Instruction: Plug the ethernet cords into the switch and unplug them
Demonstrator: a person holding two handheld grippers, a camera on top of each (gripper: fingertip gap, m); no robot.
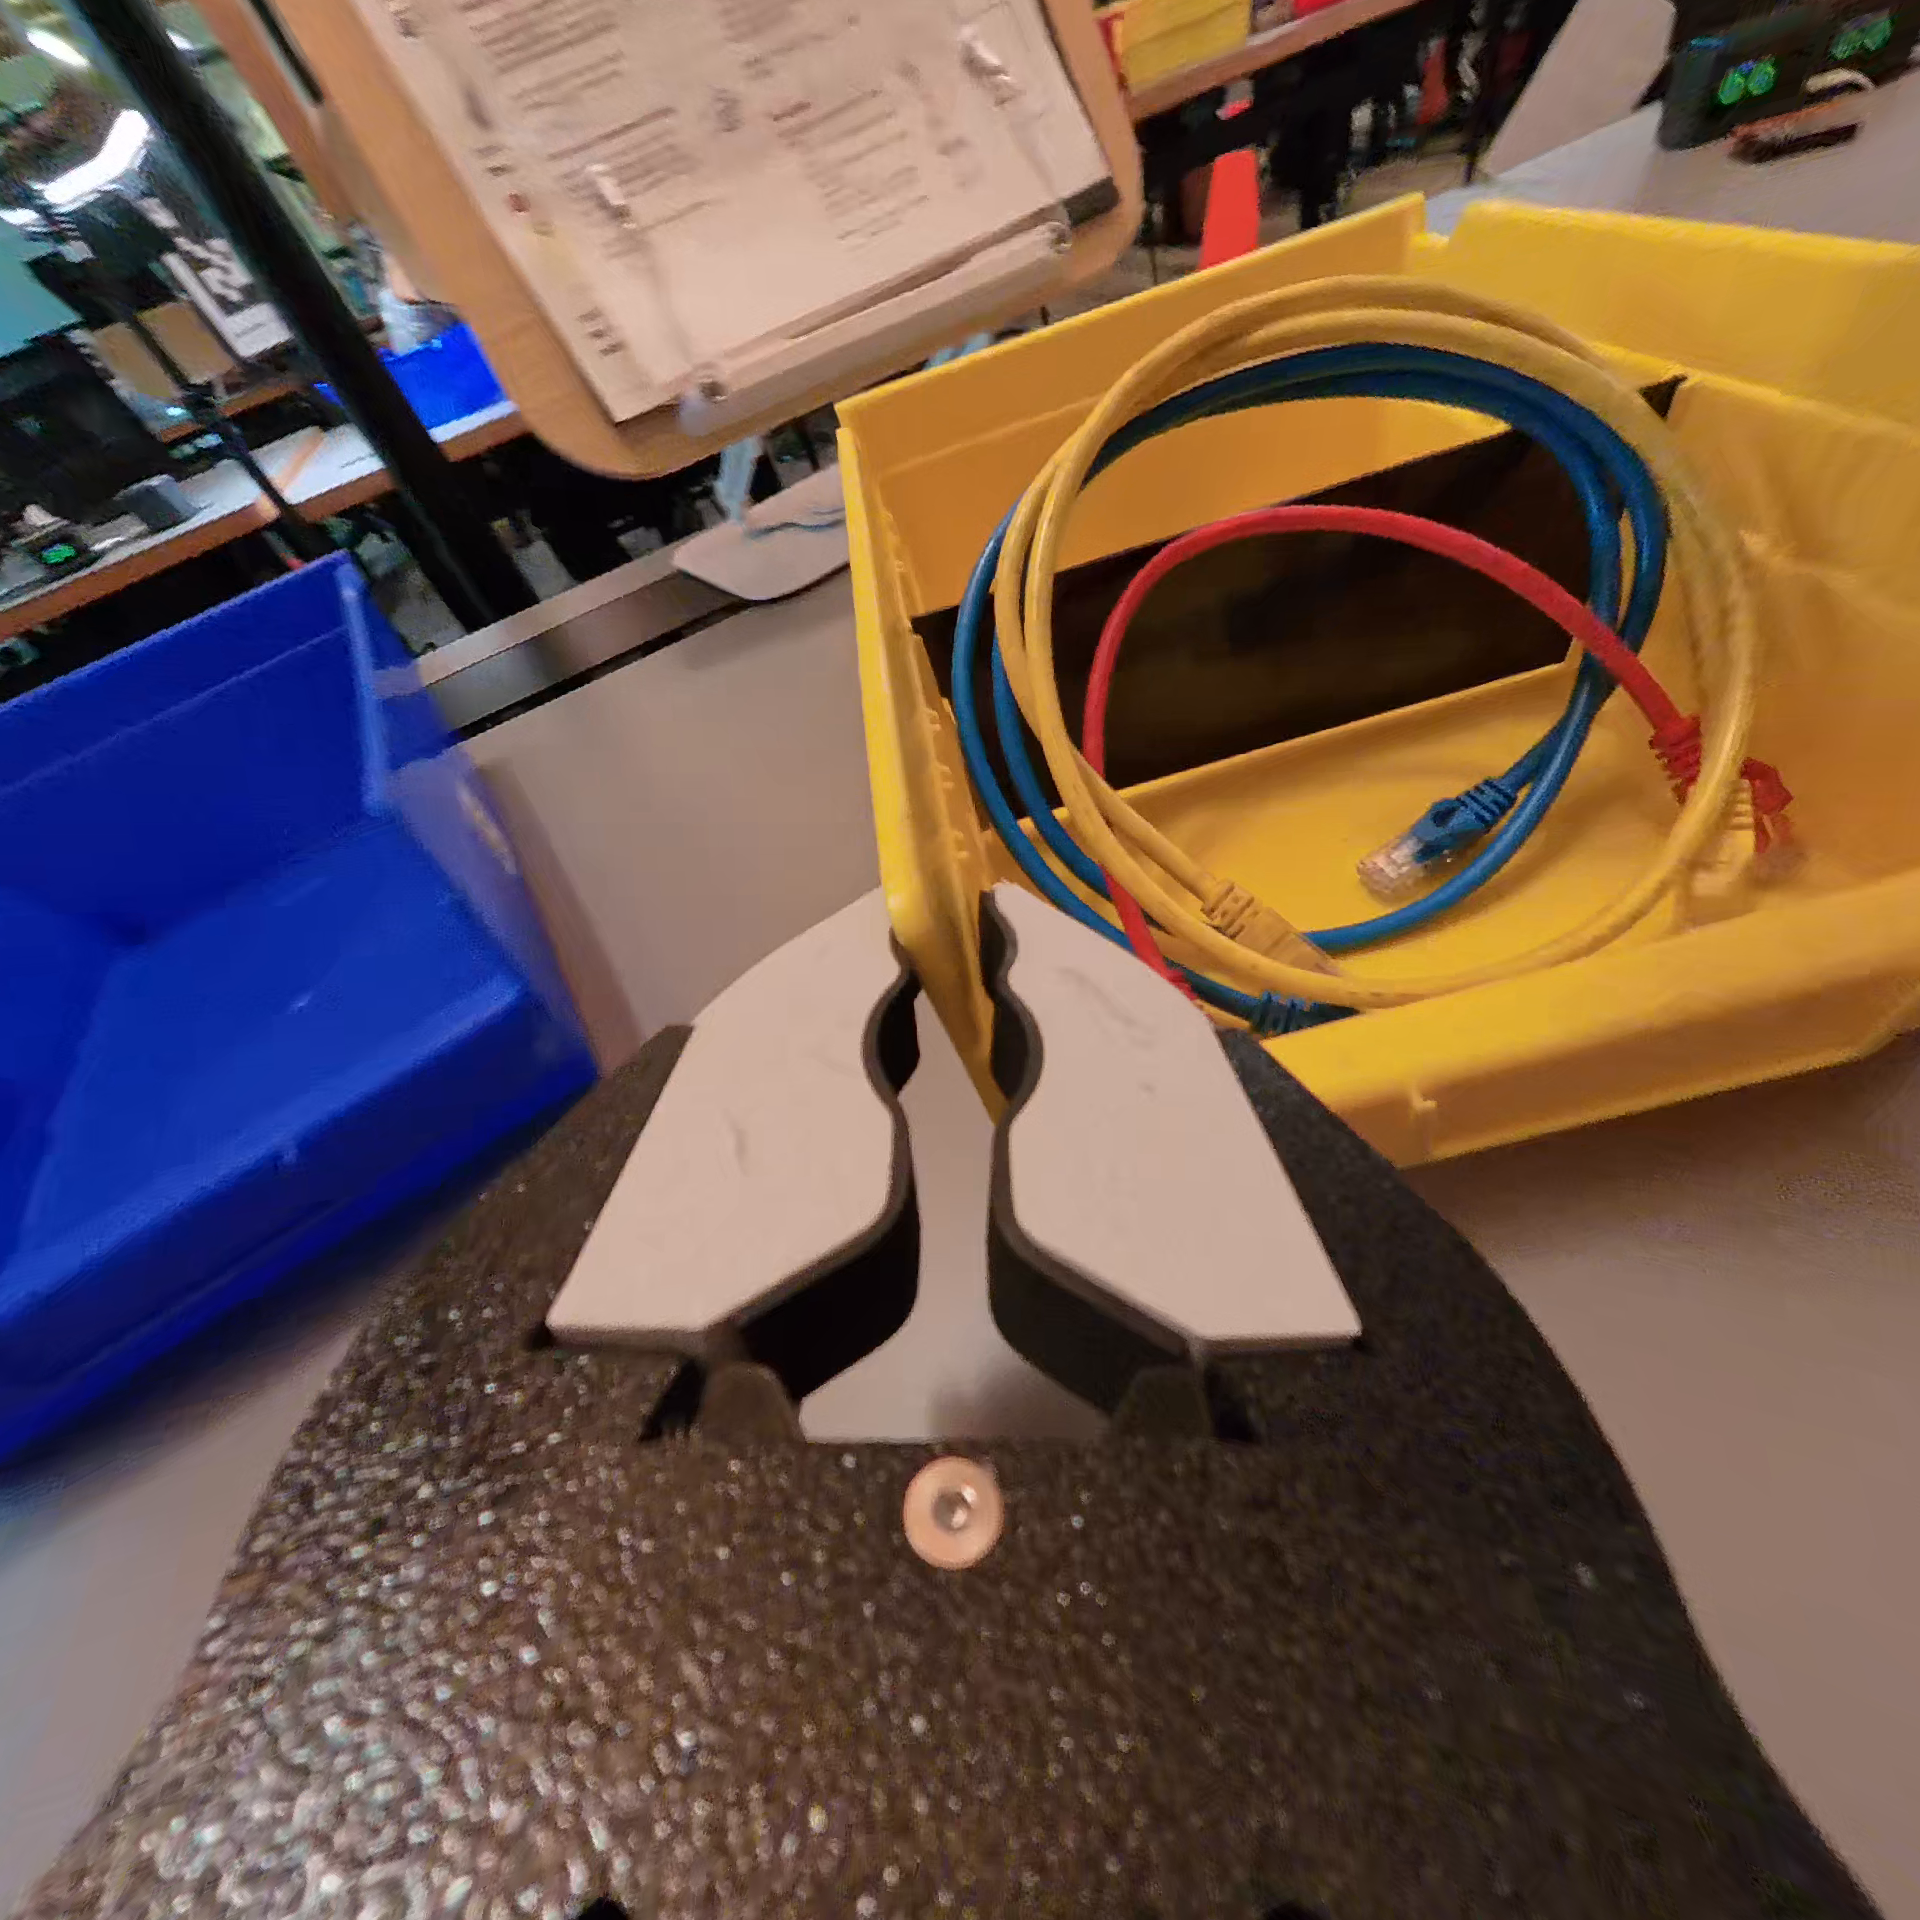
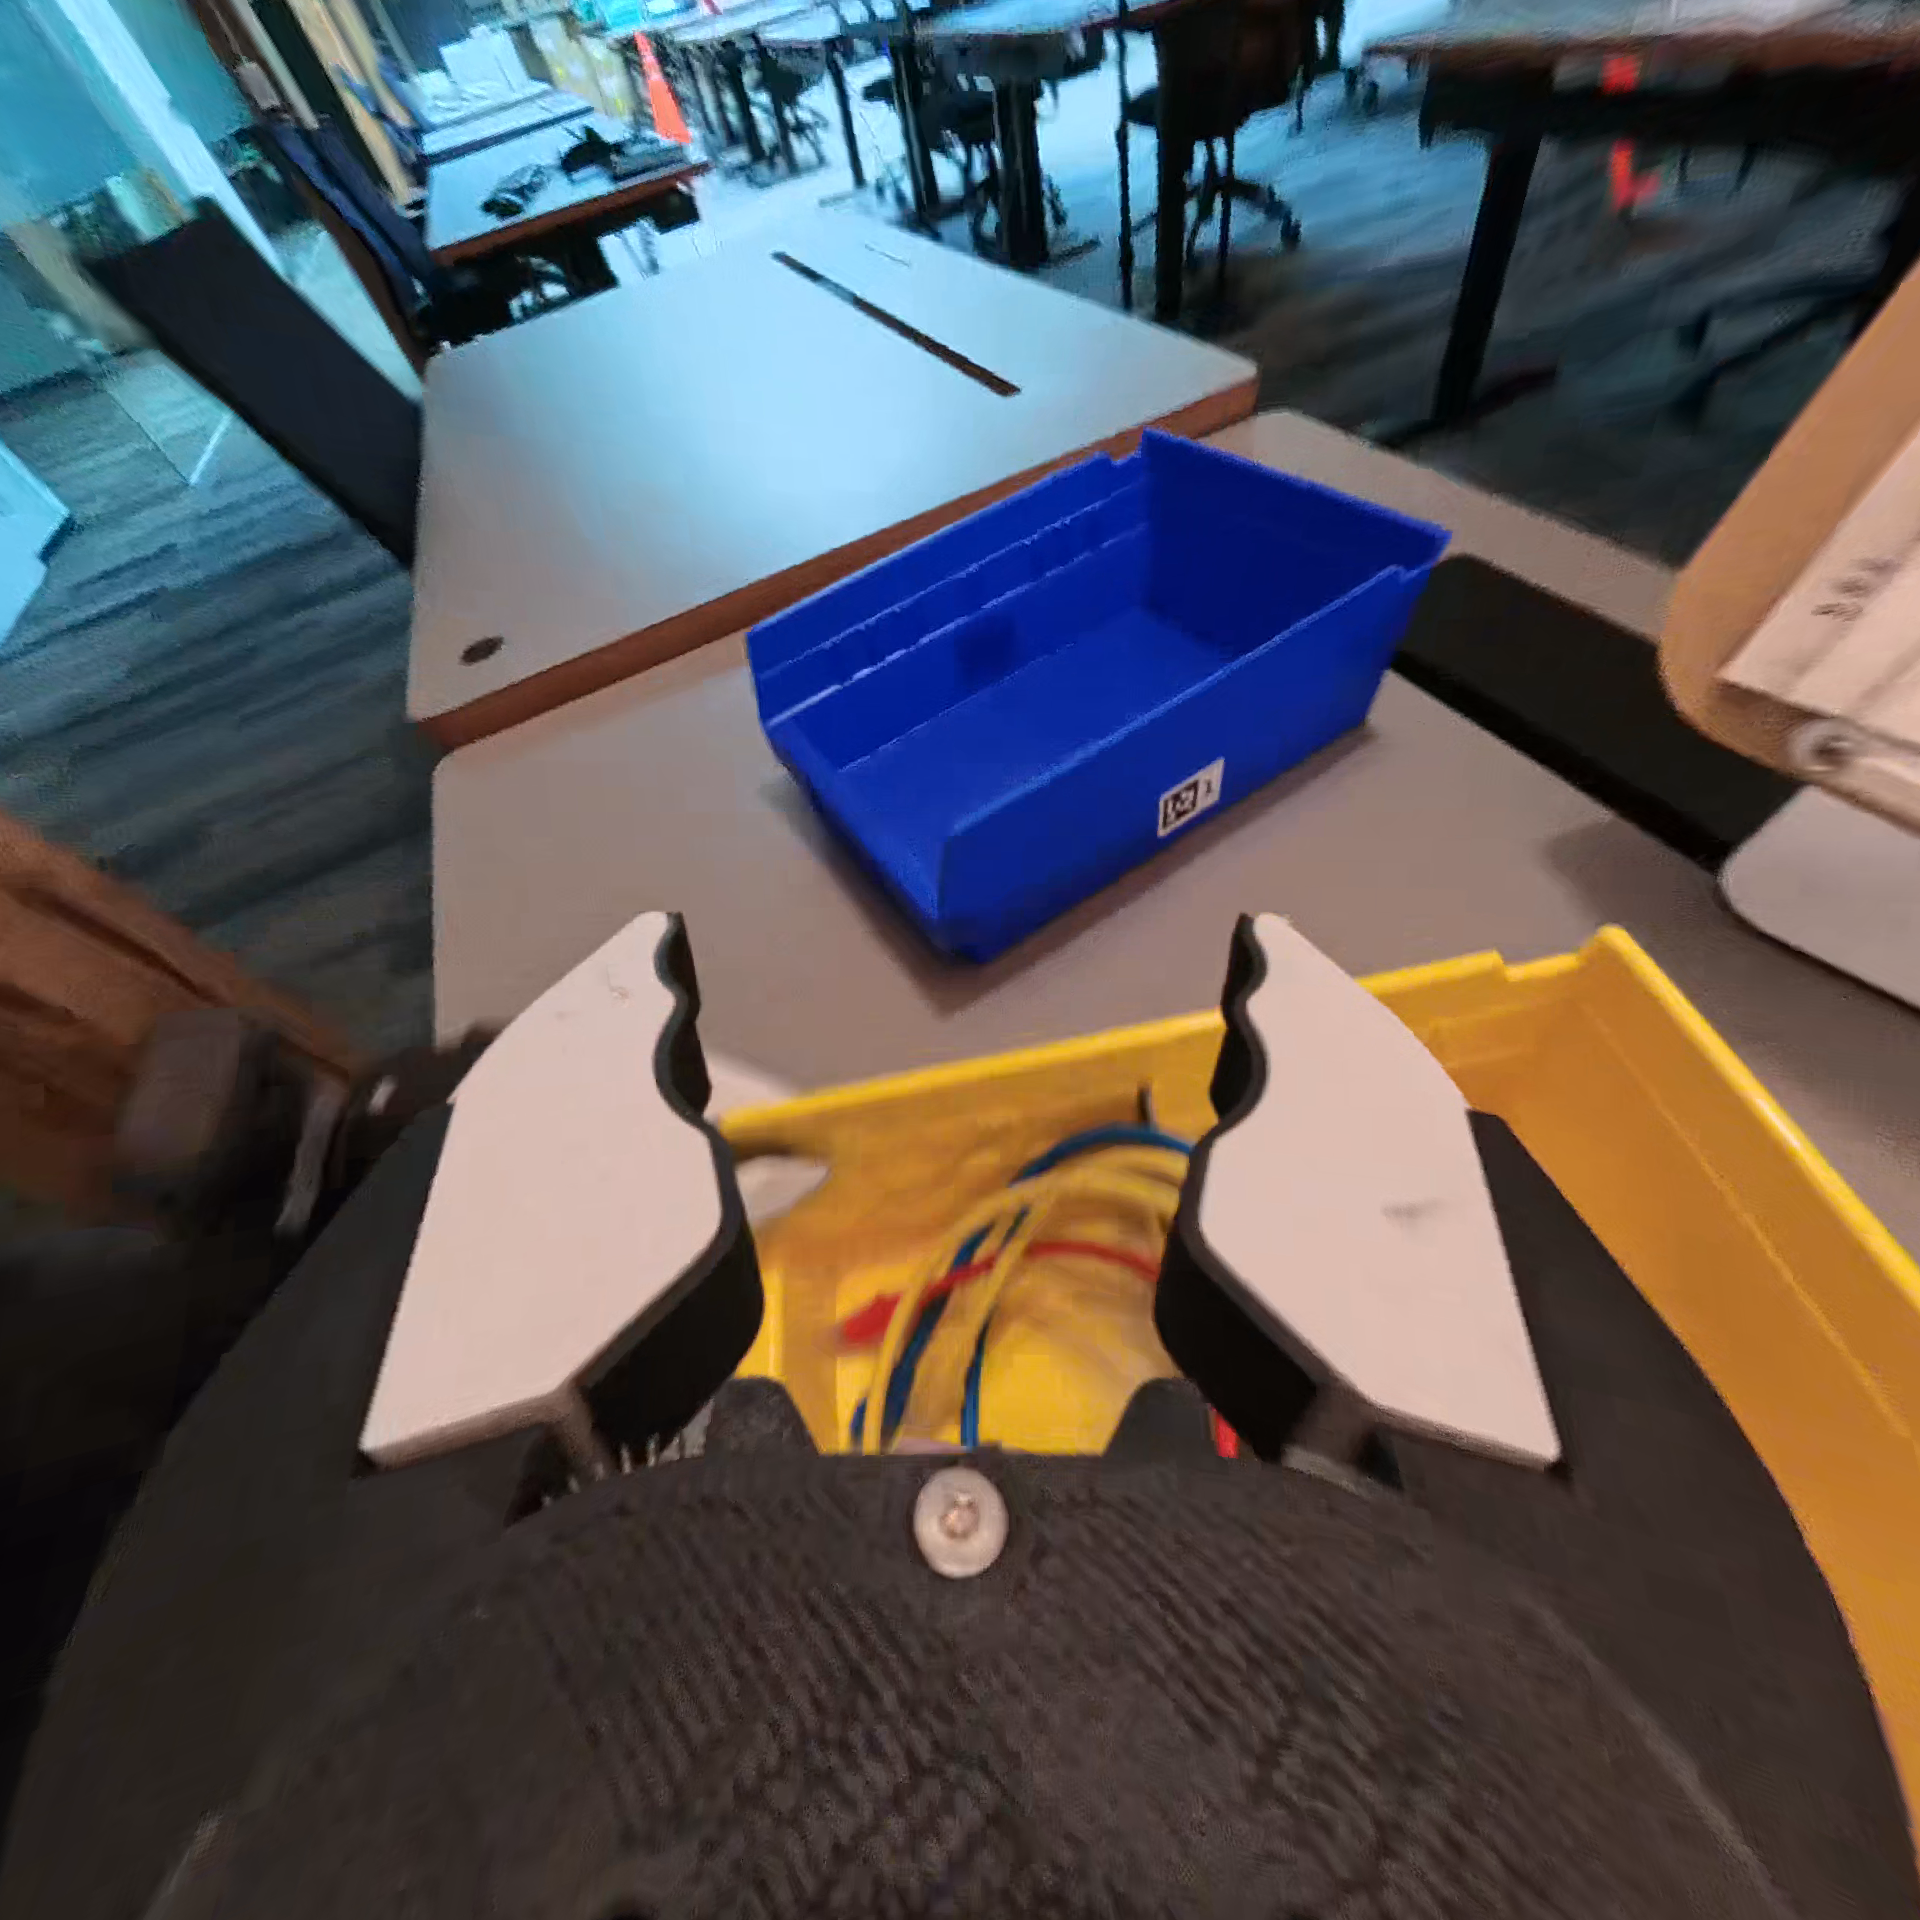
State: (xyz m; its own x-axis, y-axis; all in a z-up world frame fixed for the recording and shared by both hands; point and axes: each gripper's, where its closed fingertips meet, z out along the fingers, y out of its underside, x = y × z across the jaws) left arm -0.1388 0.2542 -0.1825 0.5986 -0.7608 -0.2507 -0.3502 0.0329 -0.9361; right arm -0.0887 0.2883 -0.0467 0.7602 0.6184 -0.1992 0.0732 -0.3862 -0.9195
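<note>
Three coiled ethernet cords lie in a yellow bin (image 1: 1558,1049): a yellow cord (image 1: 1351,301), a blue cord (image 1: 1621,499) and a red cord (image 1: 1351,516), with their plugs loose on the bin floor. No switch is in view. My left gripper (image 1: 945,914) hovers at the bin's near left corner with only a narrow gap between its fingers and holds nothing. My right gripper (image 2: 956,935) is wide open and empty above the yellow bin (image 2: 1662,1143). The cords (image 2: 997,1247) show blurred between its fingers.
A blue bin (image 1: 208,1039) with nothing in it stands on the grey table left of the yellow one; it also shows in the right wrist view (image 2: 1091,686). A tilted board with papers (image 1: 727,208) and a black pole (image 1: 312,312) stand behind. More tables lie beyond.
</note>
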